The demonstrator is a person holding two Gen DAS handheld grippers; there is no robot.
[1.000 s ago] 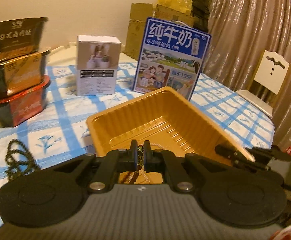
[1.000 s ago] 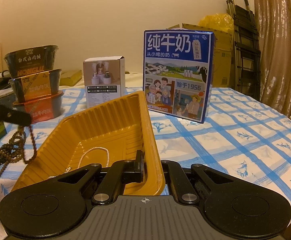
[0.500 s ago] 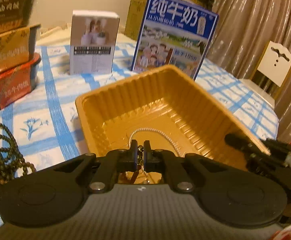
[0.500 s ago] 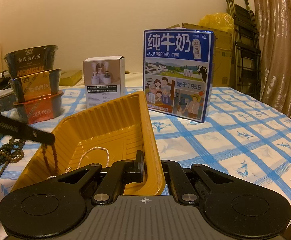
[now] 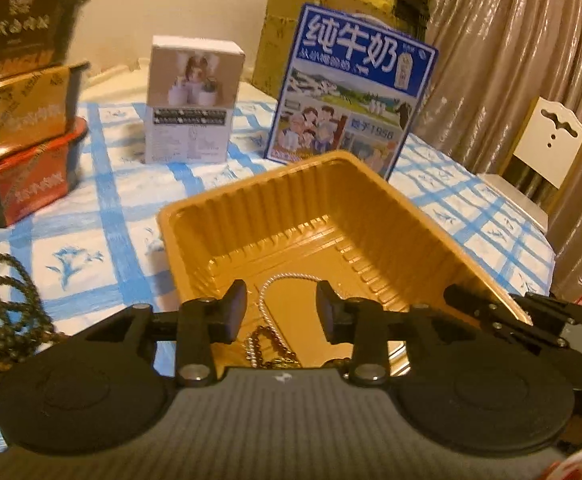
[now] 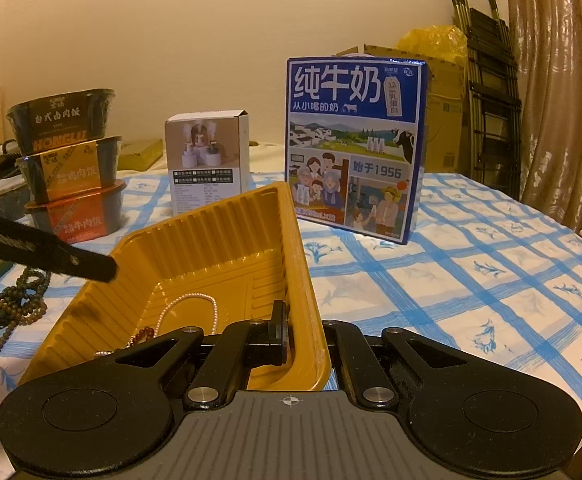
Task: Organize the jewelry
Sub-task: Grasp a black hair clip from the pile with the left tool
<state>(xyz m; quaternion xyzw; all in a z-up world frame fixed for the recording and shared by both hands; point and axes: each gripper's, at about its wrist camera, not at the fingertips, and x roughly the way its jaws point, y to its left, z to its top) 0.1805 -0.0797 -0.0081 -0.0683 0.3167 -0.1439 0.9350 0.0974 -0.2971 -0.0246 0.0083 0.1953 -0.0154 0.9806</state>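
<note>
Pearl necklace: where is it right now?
The pearl necklace lies on the floor of the orange tray, toward its near end beside a brown bead strand; in the left wrist view it shows just beyond the opening left gripper.

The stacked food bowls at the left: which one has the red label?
The bottom bowl of the stack, resting on the tablecloth. The middle bowl has an orange label, and the top bowl is black with gold lettering.
</note>
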